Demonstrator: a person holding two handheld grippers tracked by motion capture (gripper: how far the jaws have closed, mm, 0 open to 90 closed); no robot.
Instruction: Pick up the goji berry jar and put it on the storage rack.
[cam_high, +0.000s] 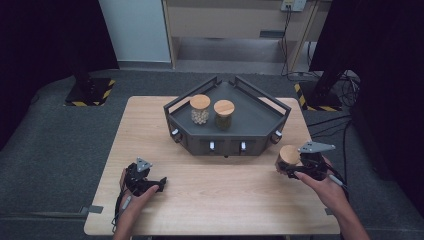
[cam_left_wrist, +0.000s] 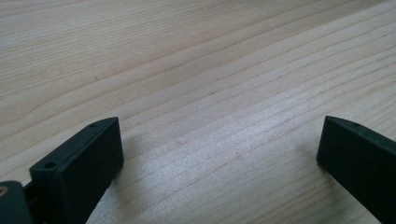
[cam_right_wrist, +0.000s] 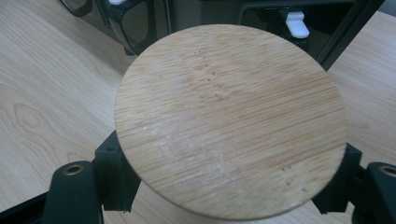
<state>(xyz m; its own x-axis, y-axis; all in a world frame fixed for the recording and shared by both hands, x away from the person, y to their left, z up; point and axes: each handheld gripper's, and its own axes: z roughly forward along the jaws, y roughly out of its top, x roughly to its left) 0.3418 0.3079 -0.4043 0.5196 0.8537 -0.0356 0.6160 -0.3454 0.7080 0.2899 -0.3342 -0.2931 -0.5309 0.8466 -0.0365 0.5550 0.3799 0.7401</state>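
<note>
High view shows right tongs (cam_high: 292, 169) clamping the jar (cam_high: 288, 155) beside the rack (cam_high: 260, 142).

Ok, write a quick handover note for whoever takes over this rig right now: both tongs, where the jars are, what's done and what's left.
Right tongs: shut on a wooden-lidded jar, near the table's right edge, just in front of the dark rack.
Left tongs: open, nothing between them, low over the bare table.
Done: two jars in the rack, the pale-filled jar and the dark-filled jar.
Left: probably place the held jar in the rack beside them.
</note>
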